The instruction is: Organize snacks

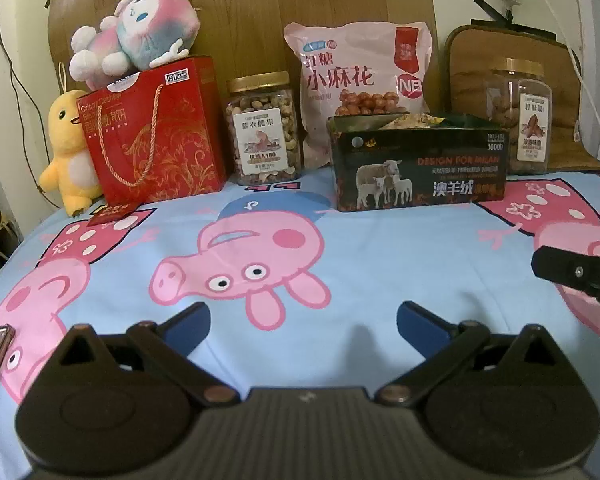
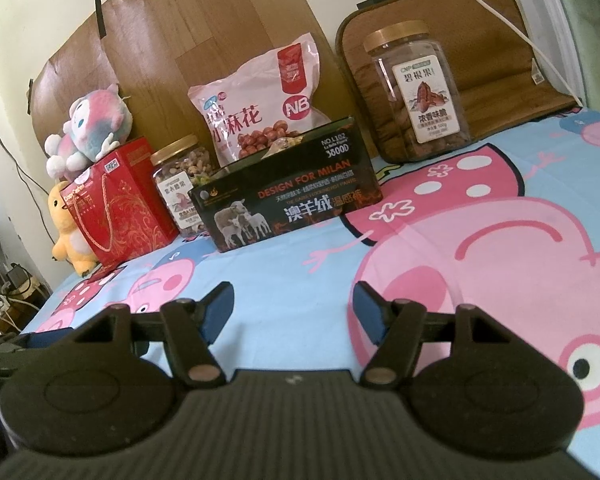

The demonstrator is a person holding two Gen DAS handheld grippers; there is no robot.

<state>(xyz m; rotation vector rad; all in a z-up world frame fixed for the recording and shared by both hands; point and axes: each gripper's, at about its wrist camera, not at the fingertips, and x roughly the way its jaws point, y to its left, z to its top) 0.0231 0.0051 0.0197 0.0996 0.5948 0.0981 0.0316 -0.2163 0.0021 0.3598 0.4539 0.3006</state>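
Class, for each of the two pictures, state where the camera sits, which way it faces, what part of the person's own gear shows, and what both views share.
Left wrist: sits on the left gripper, low over the bed sheet, facing the snack row head-on; its open fingers show, plus the right gripper's tip at right edge.
Right wrist: sits on the right gripper, facing the row from the right; its open fingers show.
Shared: black box, pink bag, red gift bag, both nut jars.

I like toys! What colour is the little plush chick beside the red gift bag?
Yellow plush chick, white belly; clearest in the left wrist view.
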